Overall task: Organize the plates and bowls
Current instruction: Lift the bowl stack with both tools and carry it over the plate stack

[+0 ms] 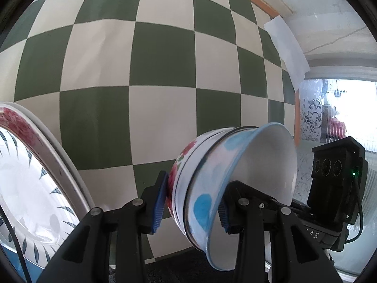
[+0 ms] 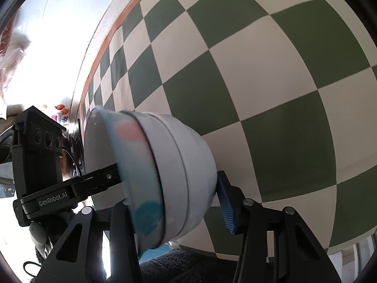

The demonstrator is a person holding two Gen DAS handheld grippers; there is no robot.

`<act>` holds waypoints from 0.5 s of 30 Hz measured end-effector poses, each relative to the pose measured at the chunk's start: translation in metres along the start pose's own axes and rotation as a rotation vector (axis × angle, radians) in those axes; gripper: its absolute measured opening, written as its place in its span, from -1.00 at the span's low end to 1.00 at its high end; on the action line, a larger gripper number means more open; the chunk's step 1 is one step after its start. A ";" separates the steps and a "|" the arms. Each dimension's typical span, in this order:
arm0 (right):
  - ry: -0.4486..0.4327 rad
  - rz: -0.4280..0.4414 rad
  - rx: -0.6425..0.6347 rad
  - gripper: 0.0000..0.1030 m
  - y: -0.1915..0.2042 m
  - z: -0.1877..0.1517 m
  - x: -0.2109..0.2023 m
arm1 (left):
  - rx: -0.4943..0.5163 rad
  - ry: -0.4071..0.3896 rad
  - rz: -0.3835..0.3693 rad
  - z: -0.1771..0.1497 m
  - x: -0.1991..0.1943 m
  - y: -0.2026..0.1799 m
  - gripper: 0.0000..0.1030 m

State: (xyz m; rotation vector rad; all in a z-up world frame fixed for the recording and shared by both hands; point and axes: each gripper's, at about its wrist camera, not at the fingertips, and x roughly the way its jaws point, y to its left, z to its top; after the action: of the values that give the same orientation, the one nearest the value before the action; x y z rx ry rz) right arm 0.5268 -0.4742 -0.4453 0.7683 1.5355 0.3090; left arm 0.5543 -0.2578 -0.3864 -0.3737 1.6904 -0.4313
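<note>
A nested stack of bowls is held tipped on its side between both grippers. In the left wrist view the outer bowl [image 1: 186,165] is white with red flowers and the inner bowl [image 1: 235,176] has blue dots and a blue rim. My left gripper [image 1: 190,207] is shut on the stack, one blue pad [image 1: 160,205] on the base, one inside the rim. In the right wrist view the stack [image 2: 169,176] shows pink and blue dots. My right gripper [image 2: 174,202] is shut on it too. The other gripper's body [image 2: 40,160] shows at left.
A green-and-white checkered wall [image 1: 160,70] fills the background. Plates with red flowers and dark leaf marks [image 1: 26,179] stand on edge at the lower left. A window [image 1: 348,122] is at the right. A dark fuzzy mat [image 2: 179,266] lies below.
</note>
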 end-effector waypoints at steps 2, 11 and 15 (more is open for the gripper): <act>-0.009 -0.003 -0.015 -0.06 0.004 0.002 -0.001 | 0.001 -0.009 -0.001 0.001 -0.004 0.000 -0.32; -0.029 -0.004 -0.075 -0.06 0.034 0.007 -0.012 | -0.004 -0.065 -0.023 0.000 -0.037 0.001 -0.32; -0.029 0.001 -0.106 -0.06 0.057 0.007 -0.015 | -0.015 -0.093 -0.026 -0.002 -0.059 0.008 -0.32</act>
State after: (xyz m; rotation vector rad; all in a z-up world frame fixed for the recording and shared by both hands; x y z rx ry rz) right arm 0.5487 -0.4434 -0.3998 0.6875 1.4795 0.3758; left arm 0.5616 -0.2225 -0.3395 -0.4209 1.6007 -0.4139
